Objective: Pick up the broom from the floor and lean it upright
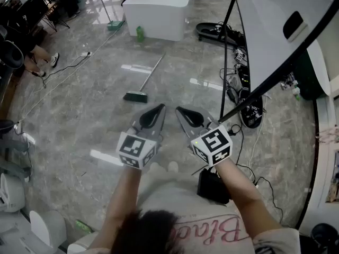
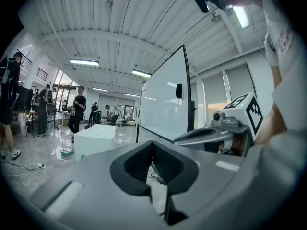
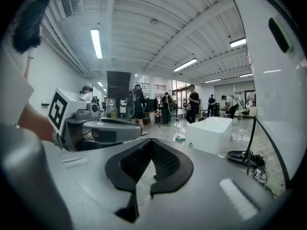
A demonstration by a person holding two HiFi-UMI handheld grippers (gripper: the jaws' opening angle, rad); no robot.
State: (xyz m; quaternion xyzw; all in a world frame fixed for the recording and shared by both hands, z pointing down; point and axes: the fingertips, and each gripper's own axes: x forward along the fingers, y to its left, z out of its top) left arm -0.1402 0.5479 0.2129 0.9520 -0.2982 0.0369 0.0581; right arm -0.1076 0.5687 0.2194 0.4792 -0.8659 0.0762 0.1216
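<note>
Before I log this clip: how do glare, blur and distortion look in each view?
Head view: lamp reflections streak the glossy floor, yet the broom reads sharp. Left gripper view: heavy fisheye bending, black corners, a ceiling lamp blown out. Right gripper view: same fisheye, evenly lit.

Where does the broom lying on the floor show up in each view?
Head view: the broom lies on the floor, just above centre.
Left gripper view: not in it.
Right gripper view: not in it.
Shared landmark: the white block, lower left in the left gripper view, right of centre in the right gripper view.
</note>
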